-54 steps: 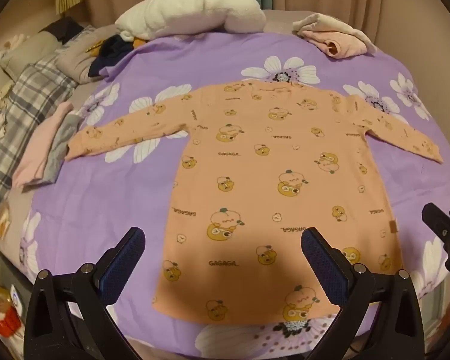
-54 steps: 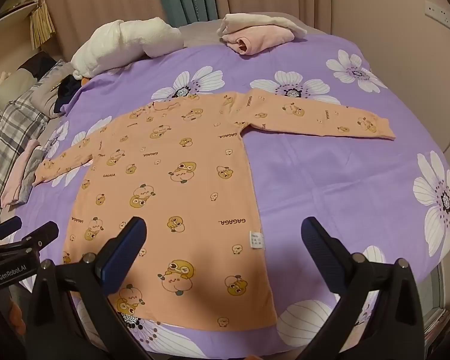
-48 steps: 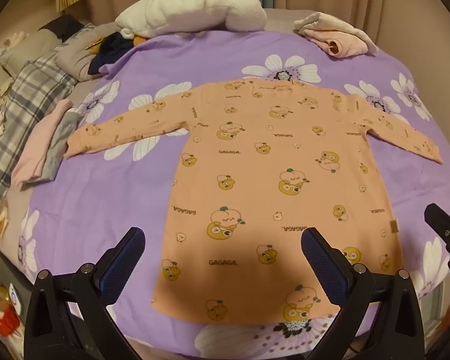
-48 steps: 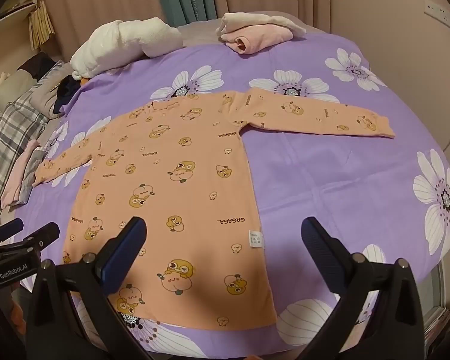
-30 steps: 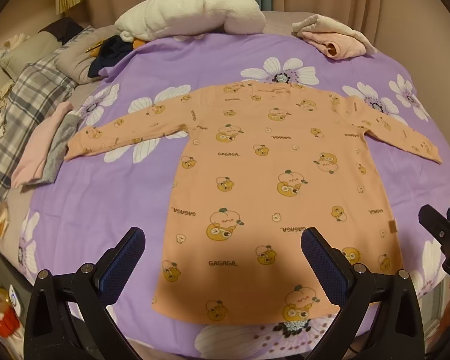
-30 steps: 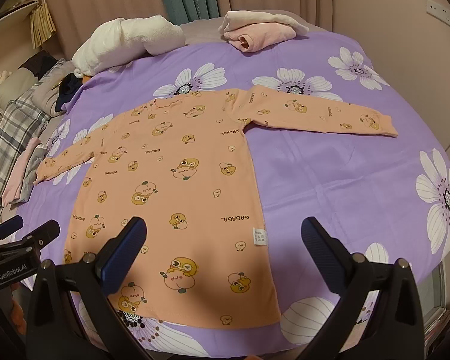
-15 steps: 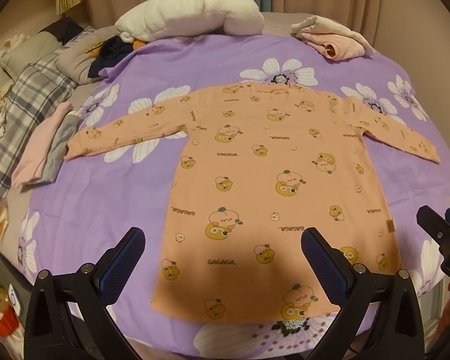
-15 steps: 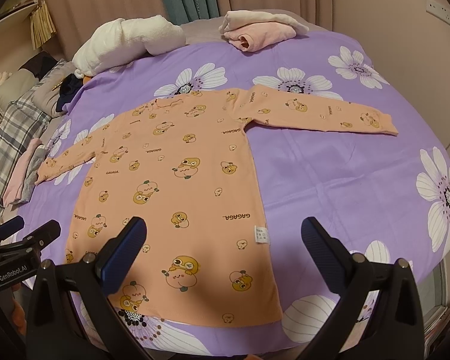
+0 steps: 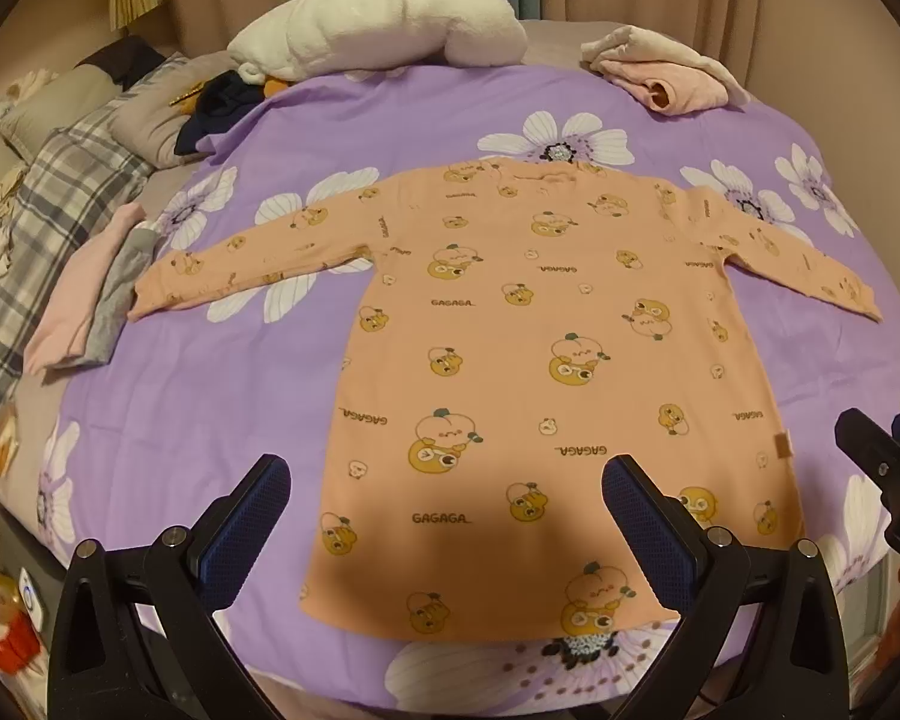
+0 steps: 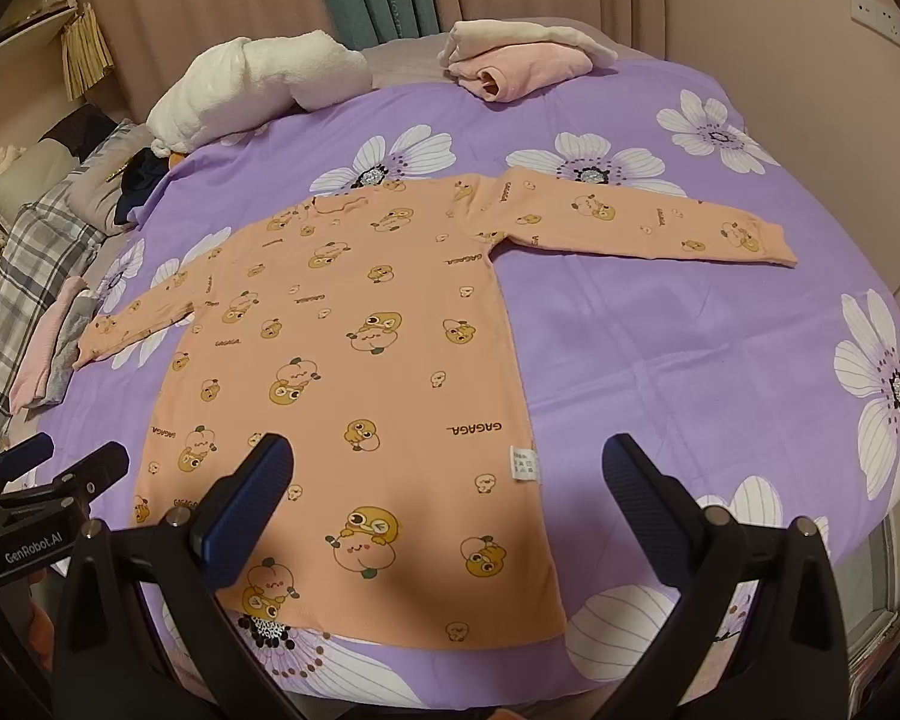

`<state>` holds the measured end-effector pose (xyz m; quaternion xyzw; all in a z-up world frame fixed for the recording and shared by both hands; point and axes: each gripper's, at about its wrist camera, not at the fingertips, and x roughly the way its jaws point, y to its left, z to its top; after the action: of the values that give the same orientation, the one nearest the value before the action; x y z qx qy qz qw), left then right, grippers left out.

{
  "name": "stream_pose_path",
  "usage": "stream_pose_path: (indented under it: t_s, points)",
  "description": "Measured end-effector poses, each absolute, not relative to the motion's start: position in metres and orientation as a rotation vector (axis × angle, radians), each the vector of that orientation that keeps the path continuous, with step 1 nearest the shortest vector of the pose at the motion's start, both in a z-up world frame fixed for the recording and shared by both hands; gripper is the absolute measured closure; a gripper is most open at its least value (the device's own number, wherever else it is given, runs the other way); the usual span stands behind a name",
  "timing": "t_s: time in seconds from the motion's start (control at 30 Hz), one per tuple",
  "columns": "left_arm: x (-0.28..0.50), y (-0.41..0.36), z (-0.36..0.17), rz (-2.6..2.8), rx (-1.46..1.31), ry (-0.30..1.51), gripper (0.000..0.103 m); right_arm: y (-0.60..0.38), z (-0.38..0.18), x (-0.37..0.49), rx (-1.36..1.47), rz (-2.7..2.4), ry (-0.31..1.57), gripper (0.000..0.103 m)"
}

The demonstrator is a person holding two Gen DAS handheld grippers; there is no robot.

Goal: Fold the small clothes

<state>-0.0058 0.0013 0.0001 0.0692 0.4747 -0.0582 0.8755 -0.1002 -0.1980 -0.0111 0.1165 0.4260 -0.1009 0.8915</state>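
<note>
A small orange long-sleeved shirt (image 9: 546,372) with cartoon prints lies flat on the purple flowered bedspread (image 9: 210,396), both sleeves spread out sideways. It also shows in the right wrist view (image 10: 354,372). My left gripper (image 9: 447,516) is open and empty, hovering above the shirt's hem at the near bed edge. My right gripper (image 10: 447,498) is open and empty, above the hem's right part. The right gripper's tips show in the left wrist view (image 9: 882,462); the left gripper shows in the right wrist view (image 10: 48,480).
A white fluffy blanket (image 9: 378,24) and a pink folded garment (image 9: 666,78) lie at the bed's far side. Folded pink and grey clothes (image 9: 84,306) sit by the left sleeve. A plaid cloth (image 9: 36,210) and pillows lie at the left.
Both grippers have stayed open and drifted only slightly; the shirt sits a touch further from the right wrist camera. Nothing was grasped.
</note>
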Motion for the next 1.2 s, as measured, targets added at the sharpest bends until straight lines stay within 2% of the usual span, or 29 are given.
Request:
stream_pose_path:
  t_s: [1.2]
  points:
    - [-0.0037, -0.0027, 0.0005, -0.122, 0.149, 0.992, 0.000, -0.1952, -0.0117, -0.0982, 0.237, -0.200, 0.891, 0.000]
